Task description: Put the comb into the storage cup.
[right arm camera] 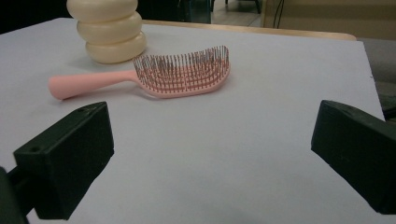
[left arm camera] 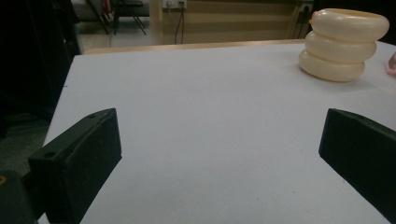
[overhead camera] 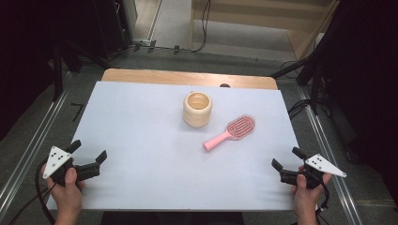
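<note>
both my grippers, left (overhead camera: 89, 157) and right (overhead camera: 285, 159), gape wide and empty; the brush (overhead camera: 231, 131) looks light and stiff, so i'd pinch its handle.

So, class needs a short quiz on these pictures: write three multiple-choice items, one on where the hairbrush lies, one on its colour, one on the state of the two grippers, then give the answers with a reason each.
1. Where does the hairbrush lie relative to the cream holder in the high view?
A. To its right and nearer the person
B. Inside it
C. Far to its left

2. What colour is the hairbrush?
A. Blue
B. Pink
C. Black

3. How do the left gripper and right gripper stand?
A. Both shut on the hairbrush
B. One open, one shut
C. Both open, holding nothing

Answers:
1 A: the brush rests on the white table just right of the holder, handle towards the person.
2 B: handle and head are pink in the right gripper view.
3 C: each gripper view shows its jaws wide apart over bare table.
</note>
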Demonstrator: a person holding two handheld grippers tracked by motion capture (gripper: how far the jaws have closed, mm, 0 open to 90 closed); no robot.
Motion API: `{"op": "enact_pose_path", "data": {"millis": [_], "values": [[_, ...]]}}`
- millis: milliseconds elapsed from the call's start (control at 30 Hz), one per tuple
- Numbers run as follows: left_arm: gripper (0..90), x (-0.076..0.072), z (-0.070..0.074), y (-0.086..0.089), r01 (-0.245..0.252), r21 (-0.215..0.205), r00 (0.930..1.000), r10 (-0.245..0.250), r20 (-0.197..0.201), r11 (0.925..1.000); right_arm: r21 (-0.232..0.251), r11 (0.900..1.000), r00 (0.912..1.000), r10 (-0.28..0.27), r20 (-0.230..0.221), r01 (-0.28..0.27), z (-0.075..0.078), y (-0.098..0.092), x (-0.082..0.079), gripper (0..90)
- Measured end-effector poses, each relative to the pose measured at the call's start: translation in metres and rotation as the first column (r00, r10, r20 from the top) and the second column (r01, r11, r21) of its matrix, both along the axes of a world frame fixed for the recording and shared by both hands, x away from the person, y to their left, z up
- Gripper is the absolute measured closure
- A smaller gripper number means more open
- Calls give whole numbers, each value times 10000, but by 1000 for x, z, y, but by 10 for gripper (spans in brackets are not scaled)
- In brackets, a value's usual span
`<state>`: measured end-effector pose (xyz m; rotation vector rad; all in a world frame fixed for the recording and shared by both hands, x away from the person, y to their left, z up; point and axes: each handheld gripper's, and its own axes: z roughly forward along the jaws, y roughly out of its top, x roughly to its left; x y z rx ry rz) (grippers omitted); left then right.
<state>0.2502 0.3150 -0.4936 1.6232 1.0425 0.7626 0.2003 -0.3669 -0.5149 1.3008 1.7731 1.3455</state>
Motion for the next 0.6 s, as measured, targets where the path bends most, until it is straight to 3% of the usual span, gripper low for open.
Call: {"op": "enact_pose_path", "data": {"millis": [133,233,300,600], "values": [[0,1,4,-4,160,274,9999,-161,37,9995,-292,9995,9999,112,-44,-113,0,4,1,0],[0,3,8,-7,430,-142,9991,-431,-59,9990,-297,9994,9999,153,-34,-154,0,4,1,0],[0,4,12,-12,487,-144,9988,-487,-48,9987,-283,9994,9998,214,22,-213,0,4,2,0],[0,8,44,-39,1142,114,9933,-1144,164,9934,-286,9988,9992,391,84,-389,-1,5,0,0]]}}
